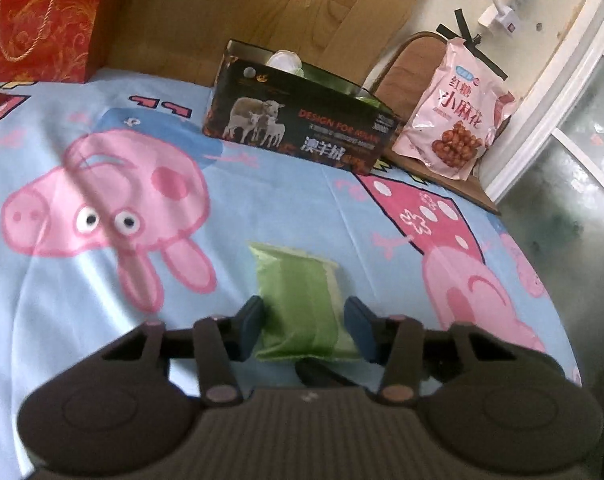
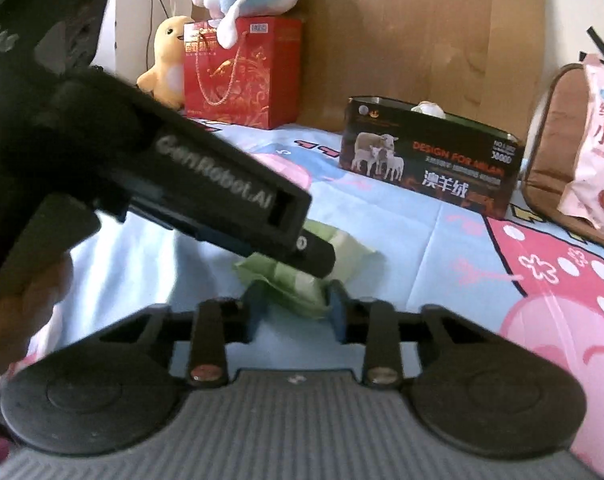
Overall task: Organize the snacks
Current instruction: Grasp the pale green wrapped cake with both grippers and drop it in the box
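Mid-pickup, by the look of it: small green plastic snack packet [image 1: 302, 300] lying flat on the light-blue cartoon-pig bedsheet [image 1: 82, 312], framed by the left gripper [image 1: 304, 330], blue pads [image 1: 249, 326] spread either side of the packet's near end, left pad close against its edge, right pad slightly apart, not yet pinching. Seen from the right wrist view, same green packet [image 2: 298, 280] partly hidden under the black body of the left gripper [image 2: 206, 184], which crosses the frame from the upper left. Right gripper [image 2: 296, 312] also open, jaws spread just at the packet's near corner, holding nothing. Farther back, well apart from the packet, black open-topped cardboard box printed with sheep [image 1: 302, 128], something pale and rounded already showing above its rim, likely the collecting place for snacks, though contents too blurred to name. Beside the box, pink bag of fried twists [image 1: 458, 120] propped on a brown chair [image 1: 414, 68]. Red gift bag [image 2: 242, 72] and plush toys at the headboard, out of the way. Next move, as a judgement: close the left jaws on the packet across its width, firmly but gently since thin, crinkly film may slip or crumple, then lift and carry toward the black box. Worth keeping the right gripper clear to avoid both tools crowding one small packet.
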`<state>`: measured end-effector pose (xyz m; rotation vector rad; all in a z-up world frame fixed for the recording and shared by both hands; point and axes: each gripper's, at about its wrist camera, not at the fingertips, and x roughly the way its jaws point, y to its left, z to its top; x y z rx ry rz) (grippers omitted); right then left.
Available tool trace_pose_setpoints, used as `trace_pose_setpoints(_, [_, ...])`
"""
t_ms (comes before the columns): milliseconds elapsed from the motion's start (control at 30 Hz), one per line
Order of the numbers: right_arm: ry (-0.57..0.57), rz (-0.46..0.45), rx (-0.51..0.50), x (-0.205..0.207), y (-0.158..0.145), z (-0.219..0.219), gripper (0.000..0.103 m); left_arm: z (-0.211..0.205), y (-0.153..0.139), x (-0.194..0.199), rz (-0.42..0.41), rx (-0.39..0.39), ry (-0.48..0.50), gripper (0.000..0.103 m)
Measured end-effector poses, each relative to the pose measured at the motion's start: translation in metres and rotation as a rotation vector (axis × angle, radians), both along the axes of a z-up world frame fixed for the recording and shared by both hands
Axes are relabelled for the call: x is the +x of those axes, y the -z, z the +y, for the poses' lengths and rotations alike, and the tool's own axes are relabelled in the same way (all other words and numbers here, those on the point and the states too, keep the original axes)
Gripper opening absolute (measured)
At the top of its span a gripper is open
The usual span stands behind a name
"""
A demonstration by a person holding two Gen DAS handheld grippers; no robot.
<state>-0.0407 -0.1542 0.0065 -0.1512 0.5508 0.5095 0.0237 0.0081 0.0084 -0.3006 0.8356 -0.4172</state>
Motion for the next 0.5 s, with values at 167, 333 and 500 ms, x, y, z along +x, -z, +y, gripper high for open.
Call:
trace_pose_setpoints(167, [0.013,-0.047,0.02,-0.021,-0.005,-0.003,0.03,-0.002,-0.011,-0.018,-0.044,-0.025,0.007,0.04])
trace_pose_setpoints(333, [0.06,-0.173,0.027,-0.006,-0.023,-0.004,0.03,-0.006,-0.044,0.004,-0.137,-0.041,0.018,0.04])
trace_pose_setpoints(500, [0.093,-0.303,-0.009,0.032,-0.045,-0.008,0.03,-0.014,-0.076,0.048,-0.223,-0.057,0.021,0.04])
